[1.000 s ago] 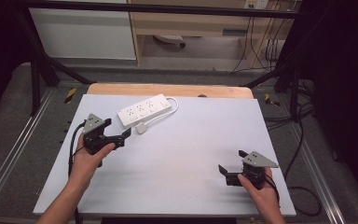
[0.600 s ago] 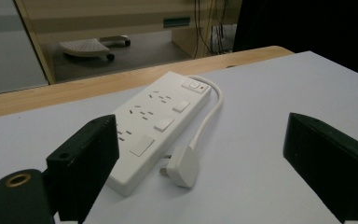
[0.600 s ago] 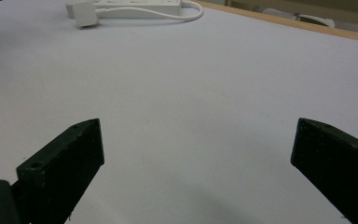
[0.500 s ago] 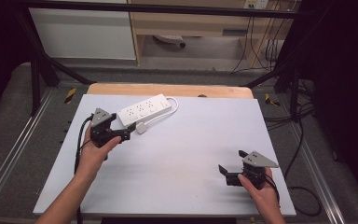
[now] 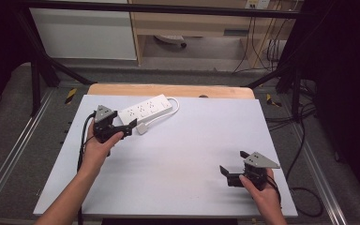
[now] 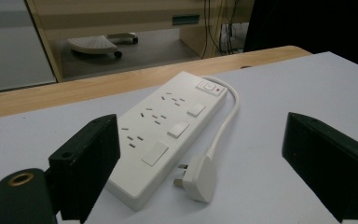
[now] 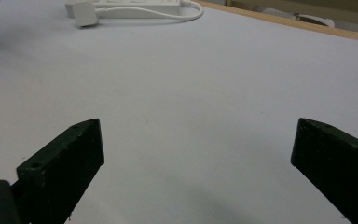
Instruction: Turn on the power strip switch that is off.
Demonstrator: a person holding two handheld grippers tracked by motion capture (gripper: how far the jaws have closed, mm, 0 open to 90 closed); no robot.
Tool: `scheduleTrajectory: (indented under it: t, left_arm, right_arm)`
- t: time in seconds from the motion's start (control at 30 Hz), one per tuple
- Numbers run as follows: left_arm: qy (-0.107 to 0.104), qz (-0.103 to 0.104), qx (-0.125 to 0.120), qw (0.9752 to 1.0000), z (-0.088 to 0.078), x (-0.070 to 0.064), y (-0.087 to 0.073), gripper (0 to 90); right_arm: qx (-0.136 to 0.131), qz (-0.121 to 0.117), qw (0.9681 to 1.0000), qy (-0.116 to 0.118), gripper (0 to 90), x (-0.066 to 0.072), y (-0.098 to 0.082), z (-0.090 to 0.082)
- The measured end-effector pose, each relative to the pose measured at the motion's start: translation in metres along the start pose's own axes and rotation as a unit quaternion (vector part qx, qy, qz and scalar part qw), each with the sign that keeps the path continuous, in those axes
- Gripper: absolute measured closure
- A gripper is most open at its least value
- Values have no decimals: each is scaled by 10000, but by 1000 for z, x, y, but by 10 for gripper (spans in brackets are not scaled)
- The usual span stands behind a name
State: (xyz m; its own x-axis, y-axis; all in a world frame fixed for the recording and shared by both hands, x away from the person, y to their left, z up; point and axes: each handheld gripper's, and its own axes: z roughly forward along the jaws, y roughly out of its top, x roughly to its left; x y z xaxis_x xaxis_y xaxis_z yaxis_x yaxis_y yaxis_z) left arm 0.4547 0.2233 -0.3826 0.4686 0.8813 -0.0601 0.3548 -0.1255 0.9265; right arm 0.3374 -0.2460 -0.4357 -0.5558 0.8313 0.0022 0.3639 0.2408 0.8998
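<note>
Both tools wide open, empty; L tool (image 5: pixel 129 126) by power strip (image 5: pixel 145 108), plug (image 6: pixel 199 177) loose.

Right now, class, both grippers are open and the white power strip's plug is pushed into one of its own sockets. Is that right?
Not quite. The plug lies loose on the table beside the power strip, in no socket, as the left gripper view shows. The left gripper and right gripper are indeed open.
</note>
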Motion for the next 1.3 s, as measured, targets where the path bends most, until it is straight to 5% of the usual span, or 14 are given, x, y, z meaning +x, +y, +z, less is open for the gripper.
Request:
scheduleTrajectory:
  t: [1.3]
  left_arm:
    - [123,37,255,9996,33,3,-1,204]
  right_arm:
    - [-27,27,10000,20,30,-1,0,-1]
